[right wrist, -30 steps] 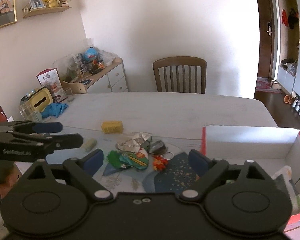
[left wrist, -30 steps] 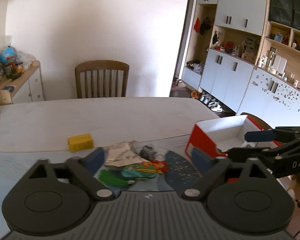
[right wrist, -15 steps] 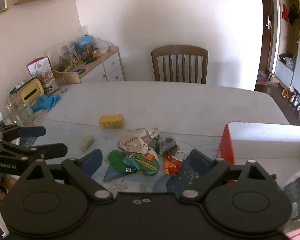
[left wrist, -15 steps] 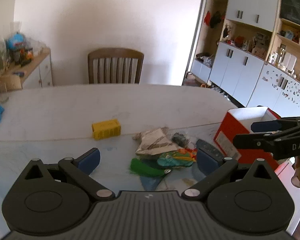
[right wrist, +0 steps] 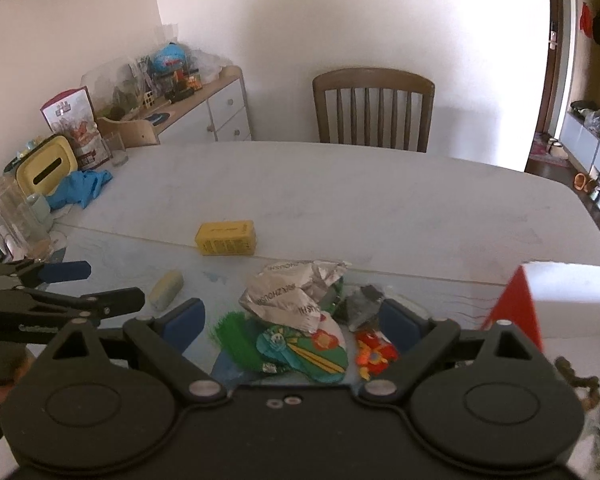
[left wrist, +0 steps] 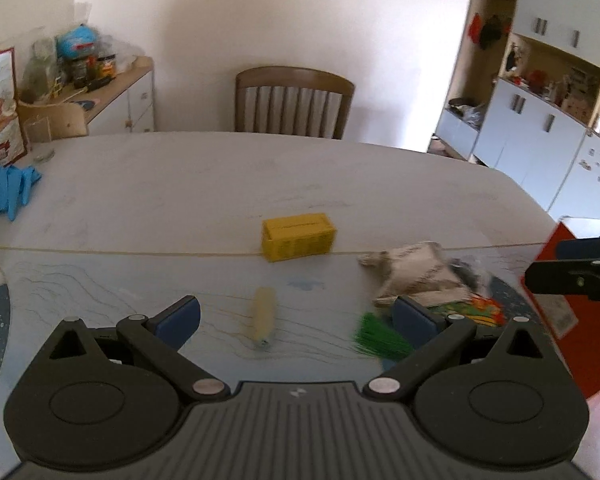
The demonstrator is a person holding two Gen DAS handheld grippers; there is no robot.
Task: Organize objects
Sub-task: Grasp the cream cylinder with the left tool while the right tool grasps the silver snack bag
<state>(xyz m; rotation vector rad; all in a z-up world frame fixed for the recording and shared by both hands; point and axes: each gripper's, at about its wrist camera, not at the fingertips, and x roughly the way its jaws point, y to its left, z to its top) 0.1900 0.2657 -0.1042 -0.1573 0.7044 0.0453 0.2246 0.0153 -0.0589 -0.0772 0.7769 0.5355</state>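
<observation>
My left gripper [left wrist: 296, 314] hangs open above the table, with a pale yellow cylinder [left wrist: 262, 318] lying between its fingers' line and a yellow box [left wrist: 299, 236] farther back. A pile of small things lies to the right: a crumpled silver wrapper [right wrist: 296, 294], a green tuft [right wrist: 236, 336], a green and orange packet [right wrist: 308, 350], a red-orange toy [right wrist: 374, 354] and a dark grey piece [right wrist: 364, 304]. My right gripper [right wrist: 290, 318] stands open just over this pile, holding nothing. A red and white box [right wrist: 540, 300] sits at the right.
A blue cloth [right wrist: 80, 186], glass jars [right wrist: 16, 216] and a yellow tissue holder [right wrist: 46, 168] crowd the table's left edge. A wooden chair [right wrist: 374, 108] stands behind the table, and a cluttered sideboard [right wrist: 196, 112] lines the left wall. White cabinets [left wrist: 540, 132] fill the right.
My left gripper has swung left, away from the pile, so the pale cylinder now lies in front of it. My right gripper has dropped closer over the pile.
</observation>
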